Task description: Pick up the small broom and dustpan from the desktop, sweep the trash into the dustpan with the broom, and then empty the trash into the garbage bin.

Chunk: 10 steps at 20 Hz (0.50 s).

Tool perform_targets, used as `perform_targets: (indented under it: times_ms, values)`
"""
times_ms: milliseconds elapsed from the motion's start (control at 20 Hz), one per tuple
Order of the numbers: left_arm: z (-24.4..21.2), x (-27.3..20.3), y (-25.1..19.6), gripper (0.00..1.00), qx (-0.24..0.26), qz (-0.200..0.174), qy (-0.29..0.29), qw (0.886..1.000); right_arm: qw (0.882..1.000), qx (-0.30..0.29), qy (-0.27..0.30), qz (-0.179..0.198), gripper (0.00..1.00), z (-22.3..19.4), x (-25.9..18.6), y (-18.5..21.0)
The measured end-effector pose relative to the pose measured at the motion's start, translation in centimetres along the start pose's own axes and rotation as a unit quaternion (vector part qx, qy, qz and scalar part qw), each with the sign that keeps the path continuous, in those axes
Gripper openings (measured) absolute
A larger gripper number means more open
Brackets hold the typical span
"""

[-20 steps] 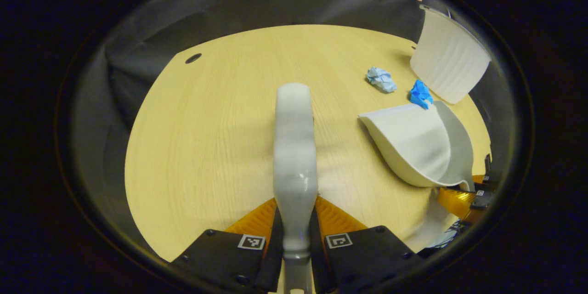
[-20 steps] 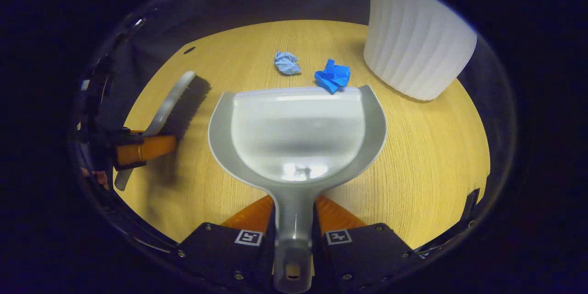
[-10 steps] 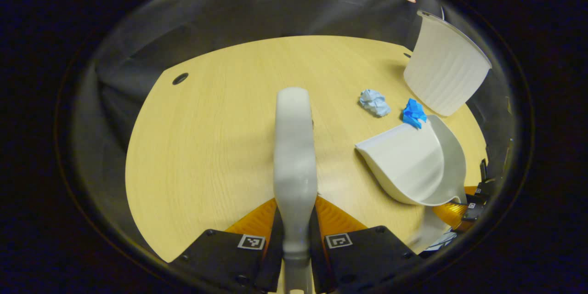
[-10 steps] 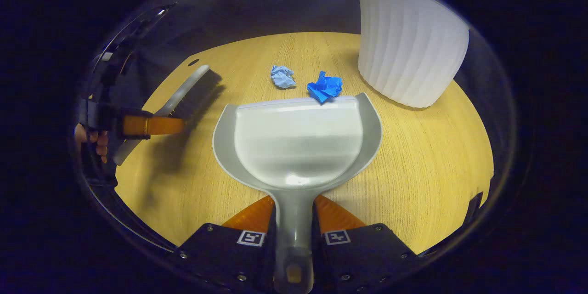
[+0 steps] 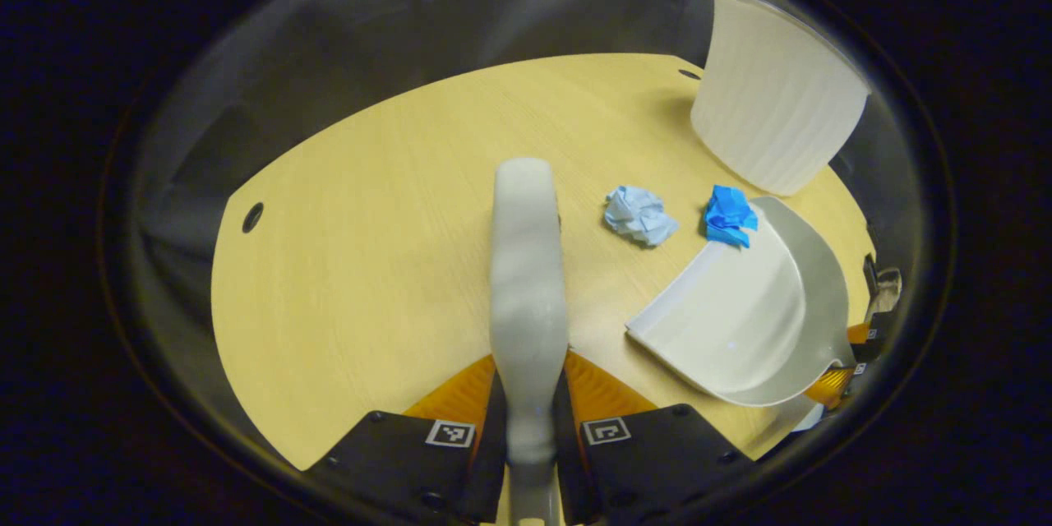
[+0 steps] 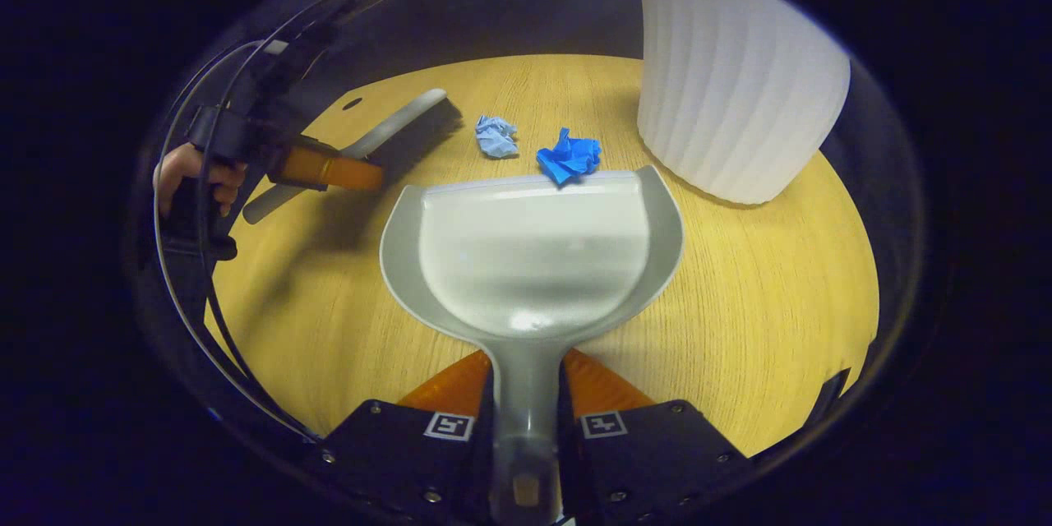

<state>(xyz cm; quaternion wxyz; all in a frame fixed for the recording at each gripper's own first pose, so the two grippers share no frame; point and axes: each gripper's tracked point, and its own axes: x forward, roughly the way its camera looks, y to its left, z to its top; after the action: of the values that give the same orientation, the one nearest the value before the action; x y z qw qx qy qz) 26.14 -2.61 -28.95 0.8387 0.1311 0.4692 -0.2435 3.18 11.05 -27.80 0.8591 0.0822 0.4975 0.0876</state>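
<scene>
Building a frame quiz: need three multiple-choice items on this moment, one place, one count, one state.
1. Where is the dark blue crumpled paper wad?
A. at the grey plastic dustpan's front lip
B. inside the white ribbed plastic bin
C. under the grey-backed hand broom

2. How many paper wads lie on the wooden desktop?
A. one
B. two
C. four

3. The right tool is:
A. open
B. shut on the dustpan's handle
C. shut on the bin

A: the wad touches the lip.
B: dark blue plus the pale blue crumpled paper wad.
B: both fingers flank the handle.

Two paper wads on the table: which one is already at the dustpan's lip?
The dark blue wad: it sits right at the front edge of the dustpan. The pale blue wad lies farther out on the table, apart from the pan and nearer the broom.
</scene>
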Motion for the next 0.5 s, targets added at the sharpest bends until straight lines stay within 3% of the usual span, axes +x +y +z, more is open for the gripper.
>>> perform_targets:
  times_ms: [250, 500]
  values:
    - [2.4, 1.7, -0.4, 0.34, 0.063, -0.021, 0.004, 0.998, 0.999, -0.024, 0.016, 0.016, 0.33, 0.4, 0.1, -1.6]
    - [4.4, 2.1, -3.7, 0.34, 0.127, -0.062, -0.003, 0.99, 0.998, -0.043, 0.028, 0.026, 0.33, 0.7, -0.2, -2.4]
